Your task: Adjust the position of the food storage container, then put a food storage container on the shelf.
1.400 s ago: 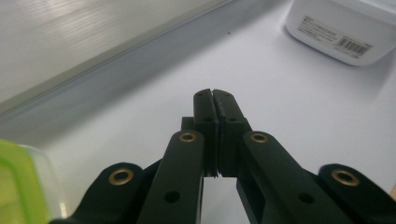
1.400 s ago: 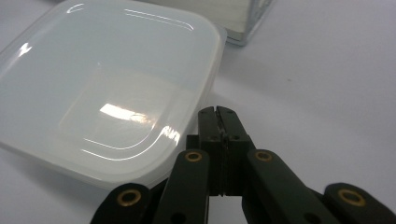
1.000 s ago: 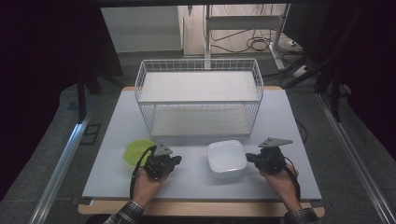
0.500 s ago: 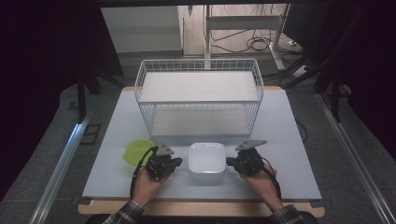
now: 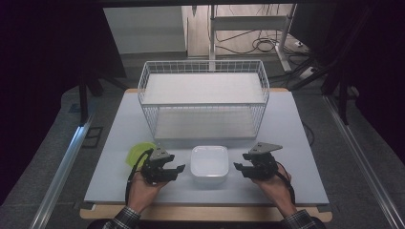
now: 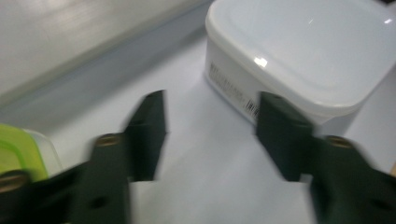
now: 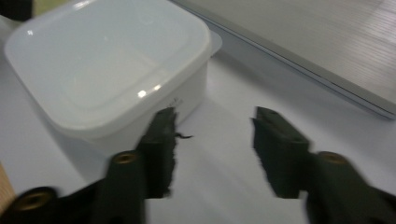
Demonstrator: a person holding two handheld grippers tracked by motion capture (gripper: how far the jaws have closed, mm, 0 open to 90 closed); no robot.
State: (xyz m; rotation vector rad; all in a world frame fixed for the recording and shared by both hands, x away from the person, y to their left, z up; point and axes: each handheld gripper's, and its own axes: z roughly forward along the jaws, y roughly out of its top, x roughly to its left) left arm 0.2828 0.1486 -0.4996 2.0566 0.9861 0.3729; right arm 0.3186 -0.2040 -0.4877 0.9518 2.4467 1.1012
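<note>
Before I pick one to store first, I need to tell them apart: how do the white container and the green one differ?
The white container is square with a closed white lid; the green container looks rounder and yellow-green. The white one sits between the left gripper and right gripper; the green one lies behind the left gripper, partly hidden. The white one looks larger. Both rest on the table in front of the wire basket.

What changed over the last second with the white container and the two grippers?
The white container slid left, pushed by the right gripper, and now sits between both. The right gripper has backed slightly away and stands open. The left gripper, the green lid and the wire basket stayed put.
</note>
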